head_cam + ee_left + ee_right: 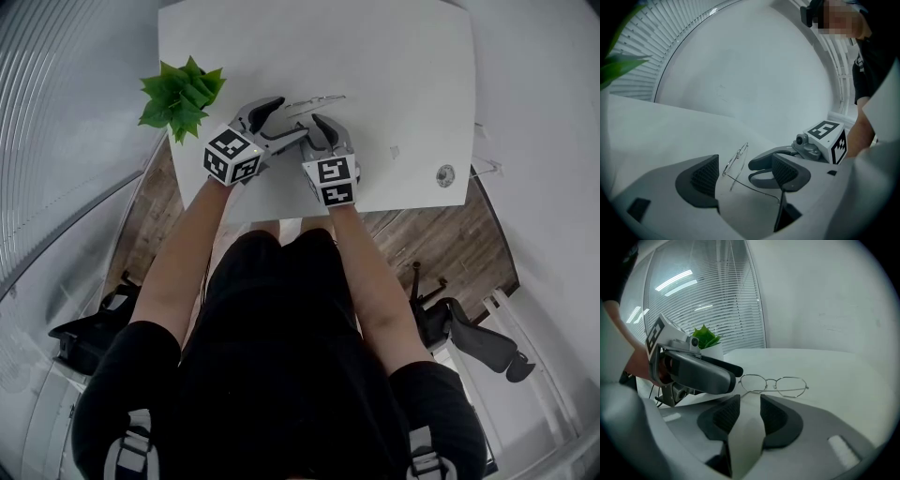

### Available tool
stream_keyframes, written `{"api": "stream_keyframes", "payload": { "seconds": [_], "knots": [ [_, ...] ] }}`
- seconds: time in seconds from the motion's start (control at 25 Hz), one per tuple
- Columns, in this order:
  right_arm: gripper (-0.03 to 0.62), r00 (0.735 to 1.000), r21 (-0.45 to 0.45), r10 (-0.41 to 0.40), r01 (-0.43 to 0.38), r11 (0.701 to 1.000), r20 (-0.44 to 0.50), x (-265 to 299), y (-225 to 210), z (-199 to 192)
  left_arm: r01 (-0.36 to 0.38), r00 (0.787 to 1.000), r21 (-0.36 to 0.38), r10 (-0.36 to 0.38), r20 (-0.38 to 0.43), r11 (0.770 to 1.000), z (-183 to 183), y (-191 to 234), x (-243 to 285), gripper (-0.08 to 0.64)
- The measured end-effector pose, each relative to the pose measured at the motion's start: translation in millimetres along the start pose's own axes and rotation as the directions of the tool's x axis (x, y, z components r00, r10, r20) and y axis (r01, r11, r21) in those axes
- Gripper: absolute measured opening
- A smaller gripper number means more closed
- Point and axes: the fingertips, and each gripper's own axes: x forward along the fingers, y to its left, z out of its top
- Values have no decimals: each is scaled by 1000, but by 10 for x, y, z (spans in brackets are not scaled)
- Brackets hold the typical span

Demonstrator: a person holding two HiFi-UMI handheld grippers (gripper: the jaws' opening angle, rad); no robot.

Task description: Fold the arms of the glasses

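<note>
Glasses of thin wire lie on the white table, just past the tips of both my claws and well clear of the potted plant at the table's left corner. My left claw stands wide open, and in the left gripper view one arm of the glasses runs back from the front between its pads. The curved end of that arm sits close to the right-hand pad, but neither pad presses on it. My right claw is open only a narrow way and holds nothing; its pads are bare, and the front of the glasses lies just beyond them. The two claws nearly meet, with the left claw reaching across in front of the right.

I judge the fold is under way but not finished: at least this one arm still stands out from the front. Whether the other arm is already folded I cannot tell.

Next I mean to steady the front with one claw and sweep the open arm in toward the lenses with the other, pushing near the hinge. The wire is light and will slide on the smooth table, so the push must be slow and gentle.
</note>
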Motion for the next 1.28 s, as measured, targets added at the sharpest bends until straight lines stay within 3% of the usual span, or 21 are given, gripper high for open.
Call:
{"api": "stream_keyframes", "payload": {
  "seconds": [0.32,0.48,0.76,1.08,1.28],
  "knots": [
    [144,1000,-25,-7,7,1000,1,-286,-187,52,-109,992,19,110,-60,994,-137,1,-190,339],
    [144,1000,-40,-14,14,999,1,-397,-332,100,-207,973,52,211,-97,977,-241,20,-283,339],
    [144,1000,-61,-3,3,998,0,-425,-500,144,-297,934,110,313,-173,949,-446,103,-334,339],
    [146,999,-70,-33,34,997,11,-371,-899,246,-338,915,115,355,-191,934,-492,101,-240,339],
    [144,1000,-72,-6,6,997,1,-245,-1043,317,-355,911,91,366,-189,930,-516,64,-199,339]
  ]
}}
